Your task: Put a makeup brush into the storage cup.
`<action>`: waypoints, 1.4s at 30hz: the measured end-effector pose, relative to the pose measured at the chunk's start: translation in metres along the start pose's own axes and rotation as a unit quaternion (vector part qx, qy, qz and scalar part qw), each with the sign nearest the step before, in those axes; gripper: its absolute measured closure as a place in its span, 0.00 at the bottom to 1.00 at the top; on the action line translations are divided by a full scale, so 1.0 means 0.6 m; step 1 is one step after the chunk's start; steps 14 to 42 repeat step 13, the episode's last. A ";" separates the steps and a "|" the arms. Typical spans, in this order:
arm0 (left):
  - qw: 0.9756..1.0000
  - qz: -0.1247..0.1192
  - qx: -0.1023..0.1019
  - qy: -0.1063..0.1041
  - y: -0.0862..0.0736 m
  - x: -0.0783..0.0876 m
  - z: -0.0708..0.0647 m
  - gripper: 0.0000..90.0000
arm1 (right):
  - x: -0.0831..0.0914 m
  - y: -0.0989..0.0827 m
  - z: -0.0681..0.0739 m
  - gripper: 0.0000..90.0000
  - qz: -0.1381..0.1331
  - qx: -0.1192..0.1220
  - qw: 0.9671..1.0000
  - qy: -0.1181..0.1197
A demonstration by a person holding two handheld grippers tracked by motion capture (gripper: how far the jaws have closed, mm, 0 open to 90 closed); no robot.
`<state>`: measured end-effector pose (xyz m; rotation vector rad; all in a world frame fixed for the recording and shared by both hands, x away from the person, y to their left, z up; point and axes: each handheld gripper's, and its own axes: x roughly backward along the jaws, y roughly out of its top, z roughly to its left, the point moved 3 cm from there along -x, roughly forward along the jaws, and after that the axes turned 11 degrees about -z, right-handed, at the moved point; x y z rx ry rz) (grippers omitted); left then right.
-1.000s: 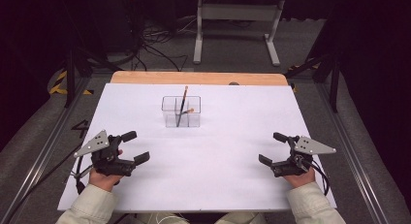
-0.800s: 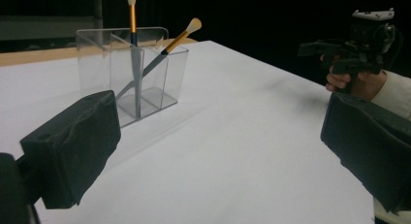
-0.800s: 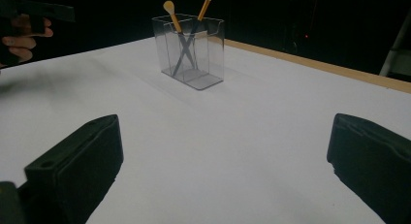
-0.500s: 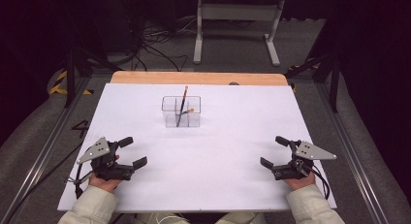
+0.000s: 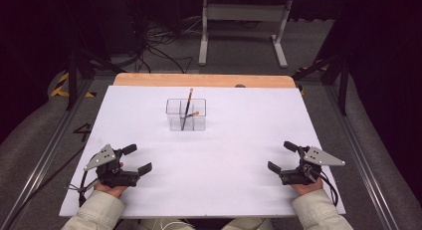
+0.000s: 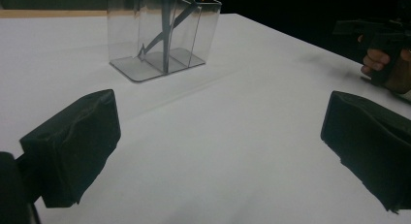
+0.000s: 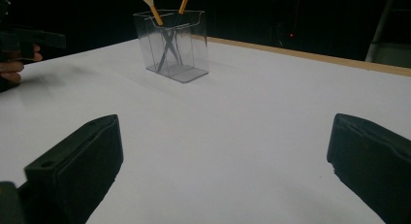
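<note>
While both my hands sit low at the near edge of the surface [image 5: 224, 190], neither one has anything in it. My left tongs [image 5: 133, 159] are spread wide with nothing between the jaws, and my right tongs [image 5: 283, 157] are spread the same way, also empty. Compared to a second ago, both have slid back toward me a bit and settled closer to the front edge, so I'd say I've pulled away from the middle, not gone in for a grab.

Moving outward, there's just bare white surface between me and the clear acrylic organizer [image 5: 185, 114], which stands upright toward the far middle, well apart from both tongs. It's split into compartments. Two makeup brushes are in it: a long dark-handled brush [image 5: 187, 107] leaning so it crosses the other, and a shorter brush with a tan tip [image 7: 150, 3] poking above the rim. From the left gripper view I can see the dark handles crossing inside the organizer [image 6: 160, 35], but I can't tell exactly which compartment each bottom sits in.

My read: brushes look parked in the holder, hands backed off, so this is either wrapped up or a rest before the next reach.
</note>
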<state>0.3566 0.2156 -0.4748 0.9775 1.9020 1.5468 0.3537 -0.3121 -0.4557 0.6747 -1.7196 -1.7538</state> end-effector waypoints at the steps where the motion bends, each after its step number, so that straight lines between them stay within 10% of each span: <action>1: 1.000 -0.001 -0.001 0.000 0.000 0.000 0.001 0.01 | 0.000 0.000 0.000 0.00 0.003 0.001 1.000 0.001; 42: 1.000 -0.006 -0.007 -0.001 0.003 0.001 -0.001 0.01 | -0.001 -0.001 -0.001 0.00 0.004 0.001 1.000 0.000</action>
